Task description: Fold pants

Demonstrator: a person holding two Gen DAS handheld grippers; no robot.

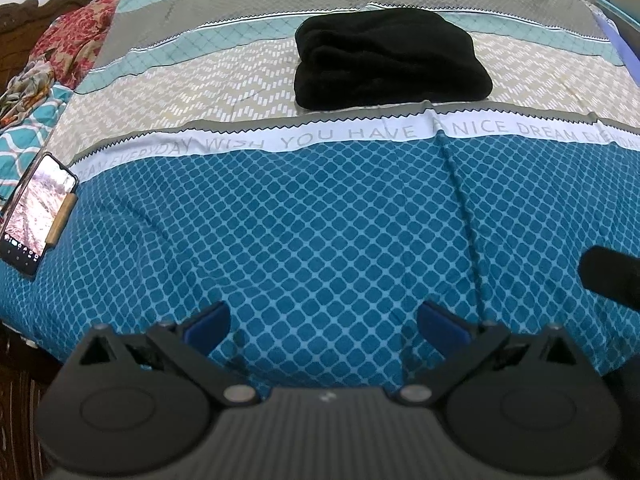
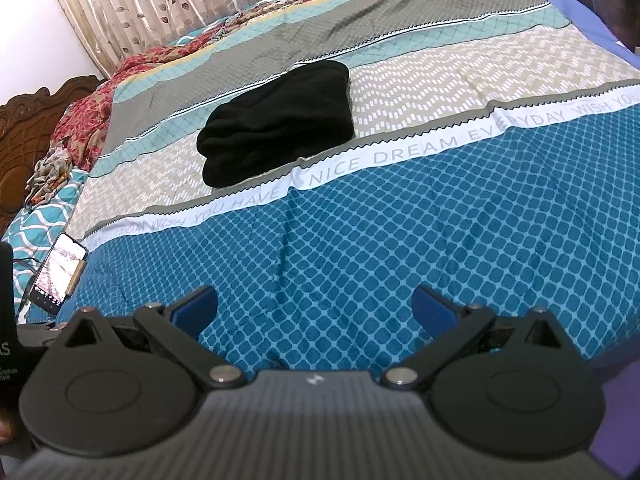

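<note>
One pair of black pants [image 1: 390,60], folded in a bundle on the bed [image 1: 320,220], just beyond its white text band. One phone [image 1: 36,212] left of it. My left tongs [image 1: 322,320] and right tongs [image 2: 316,306] hover level over the bed's near edge, both wide open, empty.

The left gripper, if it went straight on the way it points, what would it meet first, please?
Probably the blue diamond-patterned bedspread, not the folded black pants lying farther on. The open left gripper appears to angle down at the cloth, though depth is unclear.
</note>
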